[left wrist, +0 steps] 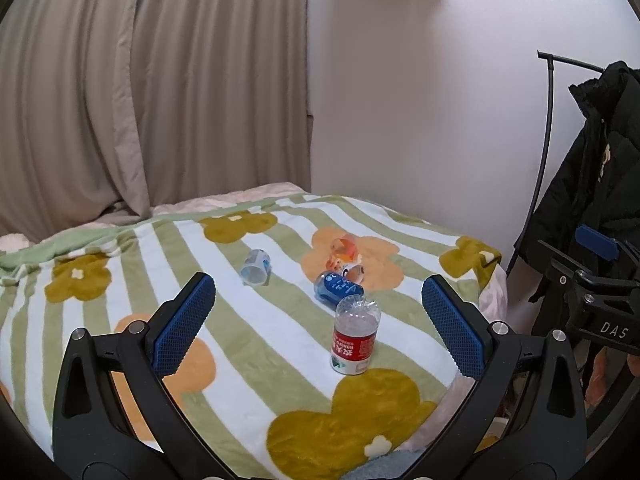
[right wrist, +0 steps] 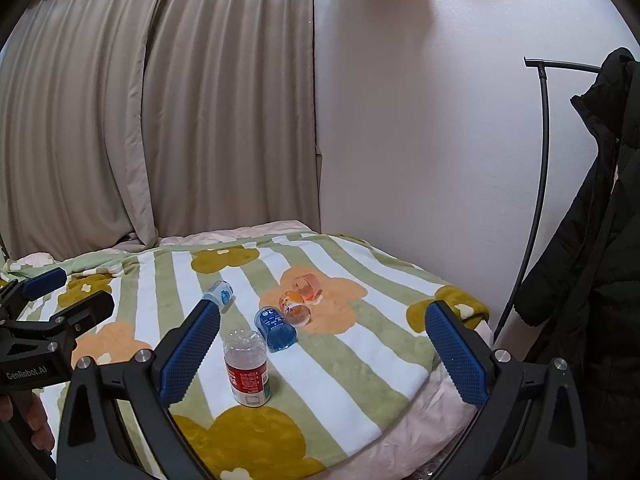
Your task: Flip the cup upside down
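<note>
Cups, four (left wrist: 256,267), lie toppled beside one bottle (left wrist: 354,336); both claws (left wrist: 319,324) (right wrist: 323,354) gape apart.

A blanket (left wrist: 248,344) striped in pale green and white, strewn with mustard and peach flowers, is covering the bed before me. A blue cup (left wrist: 338,287) with white print is lying beside a clear cup (left wrist: 347,268) with orange markings and a pinkish-orange cup (left wrist: 344,249); a clear cup (left wrist: 256,267) with a pale blue band is lying apart. A clear bottle (left wrist: 354,338) is wearing a red and white label. My jaws are showing blue textured pads (left wrist: 184,326) on black frames. Beige curtains (left wrist: 152,92), a white wall (left wrist: 420,100) and a black coat (left wrist: 600,152) are filling the background.
</note>
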A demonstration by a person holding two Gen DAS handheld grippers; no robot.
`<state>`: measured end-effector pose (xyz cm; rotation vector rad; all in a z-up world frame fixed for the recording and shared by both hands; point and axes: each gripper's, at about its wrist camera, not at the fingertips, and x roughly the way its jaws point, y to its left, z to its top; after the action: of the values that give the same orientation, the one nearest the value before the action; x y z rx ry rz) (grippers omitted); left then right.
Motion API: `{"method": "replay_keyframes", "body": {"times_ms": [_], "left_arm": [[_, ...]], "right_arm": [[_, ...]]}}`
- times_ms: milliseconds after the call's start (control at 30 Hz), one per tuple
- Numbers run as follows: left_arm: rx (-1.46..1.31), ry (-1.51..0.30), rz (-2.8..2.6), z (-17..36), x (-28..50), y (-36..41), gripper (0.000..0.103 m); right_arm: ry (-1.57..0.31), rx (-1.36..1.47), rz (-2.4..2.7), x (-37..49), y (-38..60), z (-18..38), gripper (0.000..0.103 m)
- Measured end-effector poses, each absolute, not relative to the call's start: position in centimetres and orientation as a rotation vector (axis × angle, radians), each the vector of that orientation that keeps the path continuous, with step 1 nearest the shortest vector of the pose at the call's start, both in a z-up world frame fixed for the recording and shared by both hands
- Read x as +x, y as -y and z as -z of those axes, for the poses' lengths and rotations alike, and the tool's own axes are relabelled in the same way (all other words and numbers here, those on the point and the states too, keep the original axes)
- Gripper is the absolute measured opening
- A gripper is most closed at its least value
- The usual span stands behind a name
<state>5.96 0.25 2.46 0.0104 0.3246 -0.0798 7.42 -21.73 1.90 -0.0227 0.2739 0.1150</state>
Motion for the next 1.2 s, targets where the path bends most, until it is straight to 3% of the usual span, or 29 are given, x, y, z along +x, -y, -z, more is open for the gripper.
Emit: {"method": "replay_keyframes", "body": {"times_ms": [1200], "left_arm": [[0.008,-0.324,0.074,-2.50,5.56,-0.10,0.103]], "right_arm": [[-0.267,-0.003,-0.114,7.29,21.20,-2.72,0.103]]}}
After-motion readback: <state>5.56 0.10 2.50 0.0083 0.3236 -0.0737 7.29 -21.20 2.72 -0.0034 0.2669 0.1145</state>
